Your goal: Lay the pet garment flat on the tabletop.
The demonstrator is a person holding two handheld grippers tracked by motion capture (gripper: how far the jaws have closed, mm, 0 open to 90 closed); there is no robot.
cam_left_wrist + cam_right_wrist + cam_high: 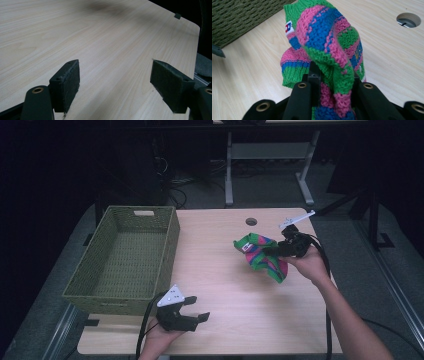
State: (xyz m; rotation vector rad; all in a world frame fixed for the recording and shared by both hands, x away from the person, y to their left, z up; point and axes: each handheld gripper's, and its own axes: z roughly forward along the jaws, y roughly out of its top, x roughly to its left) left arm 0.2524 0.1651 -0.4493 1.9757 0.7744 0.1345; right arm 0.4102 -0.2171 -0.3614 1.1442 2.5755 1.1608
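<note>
Far left we've got the woven green basket, sitting just up and to the left of the left hand-held gripper, near it but not touching. That left hand-held gripper hangs low over the near edge of the table with its jaws spread wide and nothing between the pads, just bare wood grain in its own view. Moving right, well apart from it, the right hand-held gripper is clamped on a knitted cloth striped green, pink and blue. In the right gripper view the cloth bunches up out of the closed jaws and flops over them, with a small white tag on its left side. The cloth's free end dangles below that gripper over the table. A round cable hole sits just up and left of the right hand-held gripper.
</note>
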